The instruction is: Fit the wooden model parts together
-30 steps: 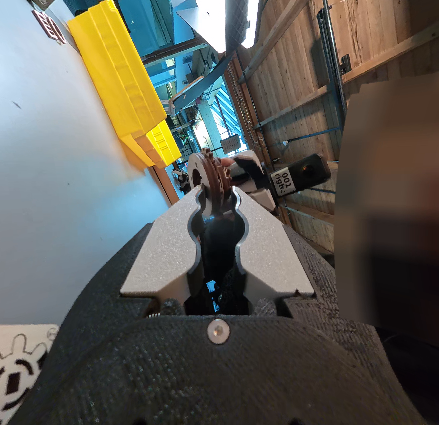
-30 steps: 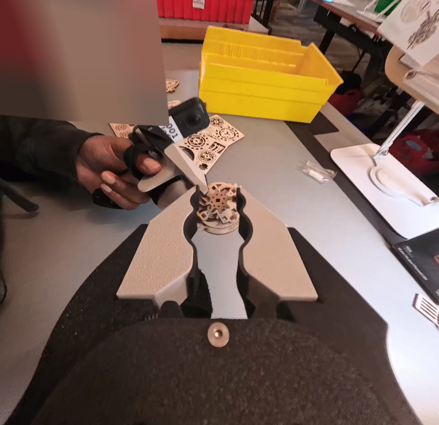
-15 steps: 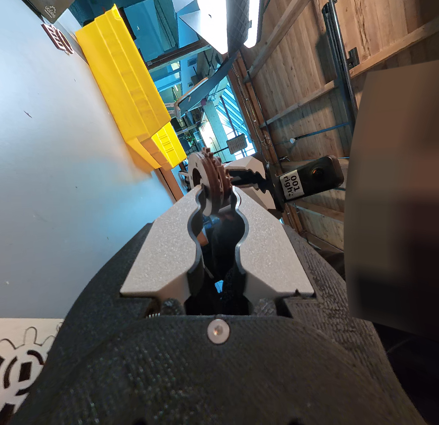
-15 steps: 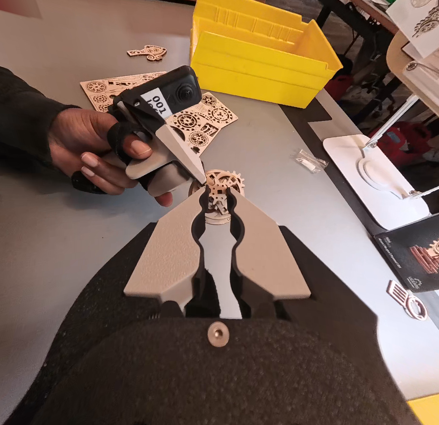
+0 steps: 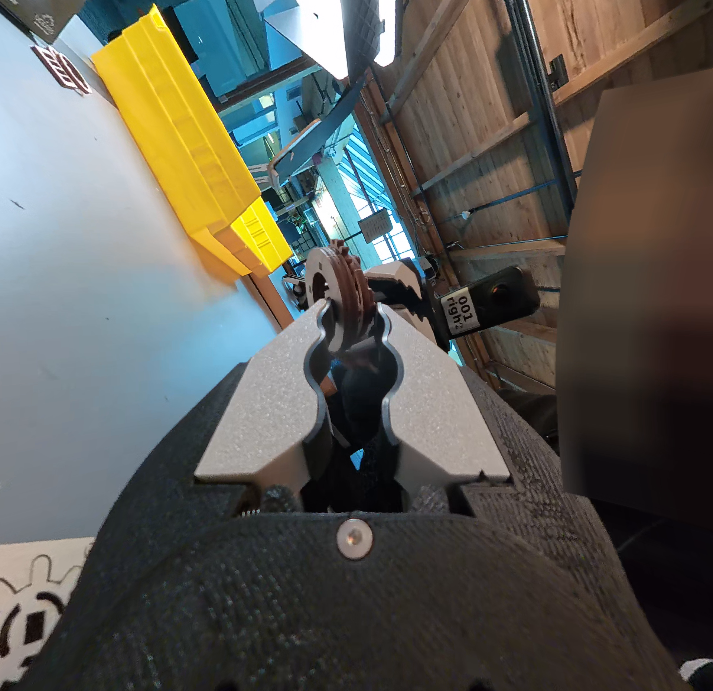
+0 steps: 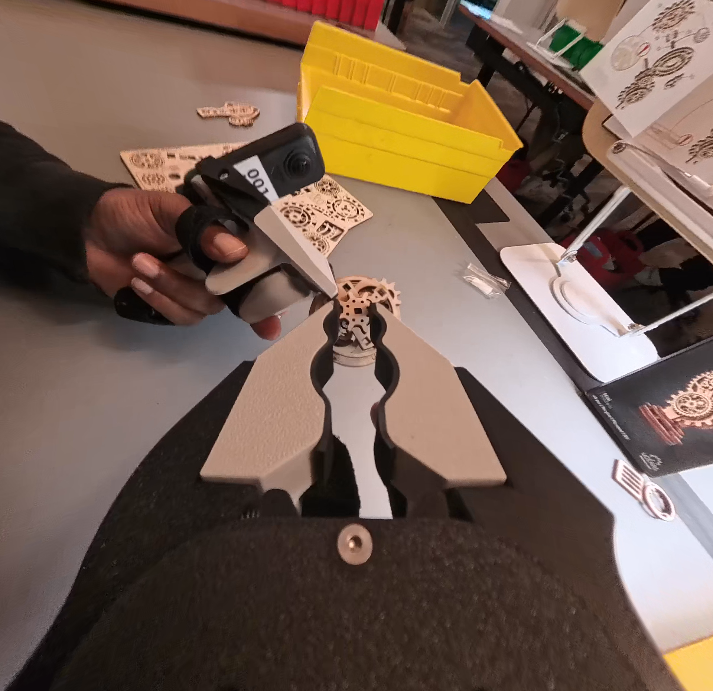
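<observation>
My left gripper (image 5: 353, 309) is shut on a wooden gear assembly (image 5: 339, 282), a stack of toothed discs held on edge above the grey table. In the right wrist view the assembly (image 6: 380, 290) sits just past my right gripper (image 6: 355, 313). The right gripper's fingers are pinched on a small star-shaped wooden part (image 6: 353, 305) at the assembly's face. The left gripper (image 6: 324, 286), held by a person's hand (image 6: 154, 255), comes in from the left with its tip at the assembly. The right gripper (image 5: 397, 282) shows behind the discs in the left wrist view.
A yellow bin (image 6: 405, 132) stands at the back of the table (image 6: 405, 228). Wooden part sheets (image 6: 328, 213) lie behind the left gripper. A small plastic bag (image 6: 484, 282), a white lamp base (image 6: 571, 305), a black box (image 6: 663, 414) and a loose wooden grille part (image 6: 636, 491) lie on the right. Both grippers' tips are close together, under 4 cm apart.
My right gripper's fingers have narrowed from around the whole assembly to a pinch on the small part at its face. The left gripper keeps its hold on the assembly.
</observation>
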Demonstrator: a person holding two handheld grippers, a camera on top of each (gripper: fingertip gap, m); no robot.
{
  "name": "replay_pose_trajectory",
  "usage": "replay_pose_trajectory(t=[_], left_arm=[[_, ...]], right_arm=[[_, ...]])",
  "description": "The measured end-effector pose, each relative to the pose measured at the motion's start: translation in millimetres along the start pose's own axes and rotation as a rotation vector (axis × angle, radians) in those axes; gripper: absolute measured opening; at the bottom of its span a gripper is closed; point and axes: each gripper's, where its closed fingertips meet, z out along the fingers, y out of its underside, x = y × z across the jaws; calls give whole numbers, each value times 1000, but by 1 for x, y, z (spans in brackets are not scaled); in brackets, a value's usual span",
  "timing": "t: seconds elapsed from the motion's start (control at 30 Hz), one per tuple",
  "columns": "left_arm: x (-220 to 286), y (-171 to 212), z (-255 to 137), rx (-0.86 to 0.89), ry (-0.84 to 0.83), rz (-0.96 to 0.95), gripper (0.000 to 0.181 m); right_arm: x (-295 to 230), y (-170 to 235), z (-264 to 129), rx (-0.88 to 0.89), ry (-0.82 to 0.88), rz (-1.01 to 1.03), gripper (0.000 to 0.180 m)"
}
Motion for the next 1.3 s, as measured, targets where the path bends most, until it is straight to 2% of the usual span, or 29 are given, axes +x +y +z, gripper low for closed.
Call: replay_pose_trajectory(t=[0.33,0.47,0.57,0.73,0.93,1.0,1.3], left_arm=[[4,4,2,-8,57,-59,18],[2,4,5,6,81,-134,18],[4,2,7,15,78,-122,19],[1,0,2,30,65,-116,18],[6,1,2,15,64,-53,18],[7,2,2,13,66,-43,18],[15,4,4,5,104,-45,19]], right_arm=[[-2,-3,-5,130,95,-16,14],[0,-1,-7,128,58,19,14],[3,-5,-10,132,18,97,13],[-2,-5,-5,118,-62,199,22],[1,-9,-7,154,-105,310,12],[3,-8,-8,156,-87,281,6],[-2,-13,-14,205,20,72,7]])
